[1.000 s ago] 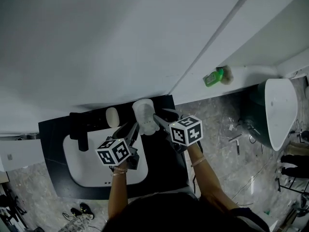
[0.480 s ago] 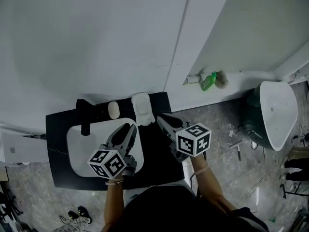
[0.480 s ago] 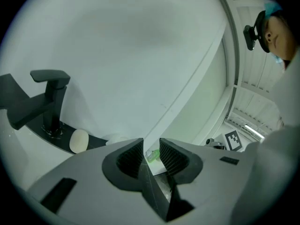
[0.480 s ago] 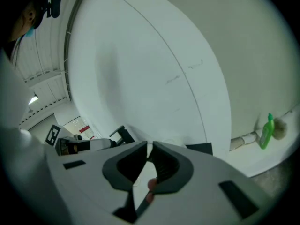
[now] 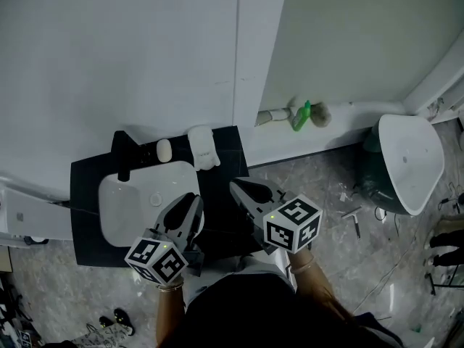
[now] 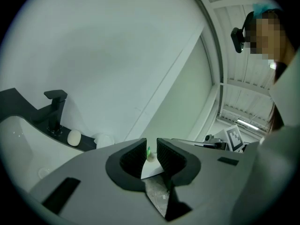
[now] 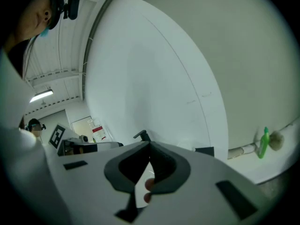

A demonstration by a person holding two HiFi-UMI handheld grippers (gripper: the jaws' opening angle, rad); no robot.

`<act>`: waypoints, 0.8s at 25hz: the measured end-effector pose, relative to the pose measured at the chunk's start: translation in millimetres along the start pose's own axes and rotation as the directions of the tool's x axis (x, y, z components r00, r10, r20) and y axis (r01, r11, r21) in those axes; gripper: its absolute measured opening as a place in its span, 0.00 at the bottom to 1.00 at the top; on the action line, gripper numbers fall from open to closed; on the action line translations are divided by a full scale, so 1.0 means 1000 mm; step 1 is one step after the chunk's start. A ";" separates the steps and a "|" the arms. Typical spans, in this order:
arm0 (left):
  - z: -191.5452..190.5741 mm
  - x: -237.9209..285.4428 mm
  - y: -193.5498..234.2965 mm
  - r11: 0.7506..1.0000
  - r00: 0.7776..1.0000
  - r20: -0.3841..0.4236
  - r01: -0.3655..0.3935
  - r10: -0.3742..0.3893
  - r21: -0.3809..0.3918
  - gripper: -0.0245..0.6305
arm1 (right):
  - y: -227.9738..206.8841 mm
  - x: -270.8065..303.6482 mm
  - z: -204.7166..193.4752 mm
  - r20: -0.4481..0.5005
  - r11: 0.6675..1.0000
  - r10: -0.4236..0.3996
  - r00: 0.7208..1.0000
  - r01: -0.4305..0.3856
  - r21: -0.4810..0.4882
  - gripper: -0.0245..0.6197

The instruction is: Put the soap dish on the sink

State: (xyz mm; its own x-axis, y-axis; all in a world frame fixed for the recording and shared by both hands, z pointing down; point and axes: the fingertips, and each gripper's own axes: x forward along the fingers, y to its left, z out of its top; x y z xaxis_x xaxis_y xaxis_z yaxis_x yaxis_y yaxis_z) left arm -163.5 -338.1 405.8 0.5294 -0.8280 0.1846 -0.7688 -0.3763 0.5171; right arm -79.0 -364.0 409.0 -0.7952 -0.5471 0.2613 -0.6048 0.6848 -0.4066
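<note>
White wall (image 5: 145,49) and grey stone floor (image 5: 319,180) fill the head view. A black desk (image 5: 87,194) stands against the wall, with a white sink (image 5: 123,209) set in it. A black tap (image 5: 123,158) stands at the back of the sink. The soap dish (image 5: 203,148) lies on the desk by the sink's back corner, close to the wall. A small white soap (image 5: 164,149) lies between the tap and the dish. Both claws hang in the air nearer the person, well apart from the dish. The left claw (image 5: 185,203) is over the sink's edge and the right claw (image 5: 239,189) is beside it, each with its marker cube behind it. Far along the wall a green bottle (image 5: 301,116) sits on a low ledge.

Looking along the left claw, its two jaws have just been closing, but a gap shows between them and nothing is in the gap. The tap, the soap and the dish sit off to the left, down on the desk.

Looking along the right claw, its jaws are pressed together at the tips and pinch nothing. Only wall is ahead of it. The green bottle shows far to the right, and the top of the tap peeks over the jaws.
</note>
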 end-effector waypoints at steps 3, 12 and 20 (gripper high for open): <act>-0.007 -0.018 -0.023 1.000 1.000 0.018 -0.004 0.004 0.002 0.12 | 0.019 -0.023 -0.008 -0.005 0.999 0.007 1.000 -0.007 -0.035 0.07; -0.027 -0.052 -0.067 1.000 0.999 0.042 -0.021 0.022 -0.022 0.04 | 0.043 -0.064 -0.027 -0.031 0.998 0.016 0.999 -0.018 -0.062 0.07; -0.055 -0.074 -0.095 1.000 0.999 0.031 -0.013 0.014 -0.029 0.04 | 0.057 -0.104 -0.035 -0.003 0.996 0.001 1.000 -0.001 -0.094 0.07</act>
State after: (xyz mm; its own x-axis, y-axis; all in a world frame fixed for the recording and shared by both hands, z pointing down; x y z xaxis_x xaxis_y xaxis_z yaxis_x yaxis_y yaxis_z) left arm -109.7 -218.1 389.4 0.5076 -0.8455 0.1656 -0.7648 -0.3537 0.5385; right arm -32.1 -250.8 389.3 -0.7957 -0.5451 0.2639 -0.6054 0.7274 -0.3230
